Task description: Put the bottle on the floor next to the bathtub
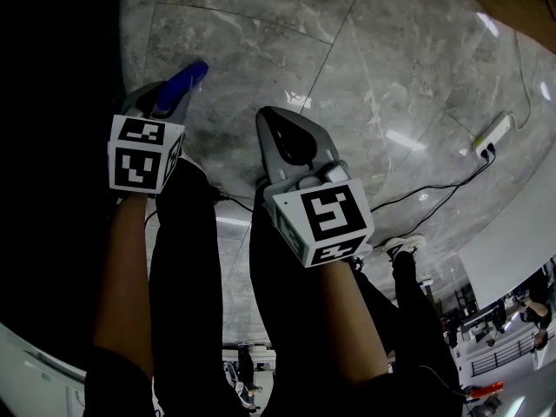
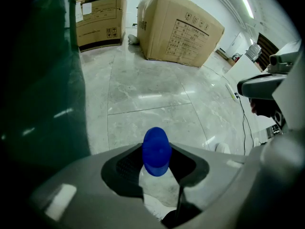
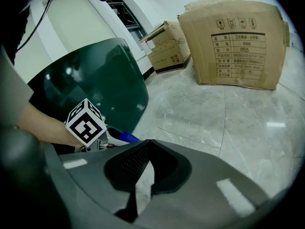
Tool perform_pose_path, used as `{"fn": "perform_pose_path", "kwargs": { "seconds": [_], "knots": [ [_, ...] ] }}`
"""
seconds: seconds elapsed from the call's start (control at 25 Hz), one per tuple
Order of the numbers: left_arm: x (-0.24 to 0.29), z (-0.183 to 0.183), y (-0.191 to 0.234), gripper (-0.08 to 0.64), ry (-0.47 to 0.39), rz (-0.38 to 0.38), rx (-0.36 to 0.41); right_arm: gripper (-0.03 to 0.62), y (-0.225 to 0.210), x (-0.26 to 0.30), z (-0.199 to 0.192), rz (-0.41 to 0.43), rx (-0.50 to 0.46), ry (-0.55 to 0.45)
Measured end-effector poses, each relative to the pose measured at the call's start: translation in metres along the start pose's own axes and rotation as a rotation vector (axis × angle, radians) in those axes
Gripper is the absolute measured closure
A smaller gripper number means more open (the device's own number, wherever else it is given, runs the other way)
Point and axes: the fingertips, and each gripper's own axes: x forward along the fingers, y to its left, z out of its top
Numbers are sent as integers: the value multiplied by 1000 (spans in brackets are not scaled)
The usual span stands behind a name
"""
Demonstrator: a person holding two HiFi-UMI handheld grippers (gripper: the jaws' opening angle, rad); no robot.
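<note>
Bottle [image 2: 156, 150] w/ blue cap is pinched in the left gripper [image 2: 156, 162] jaws, up in the air over the marble floor [image 2: 143, 87], dark green bathtub [image 2: 43, 89] just to its left. Right gripper [image 3: 145, 147] jaws are pressed together w/ nothing between them. Cardboard boxes [image 2: 178, 30] sit further back.

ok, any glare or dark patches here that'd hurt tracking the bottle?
Head view: left side near black, light streaks glare on the floor, but the bottle reads clearly. Left gripper view: strong fisheye, black corners, blue cap sharp. Right gripper view: glossy bathtub carries reflections; only a blue sliver of the bottle shows.
</note>
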Motion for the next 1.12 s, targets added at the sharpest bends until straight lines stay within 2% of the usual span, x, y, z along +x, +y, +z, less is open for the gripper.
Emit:
{"fn": "perform_pose_path", "kwargs": {
  "seconds": [0.56,1.12],
  "knots": [
    [10,-1,-4,406,-9,2,18,569,-4,6,-9,6,3,1],
    [11,0,-7,406,-13,18,77,569,-4,0,-10,-1,5,-10]
  ]
}}
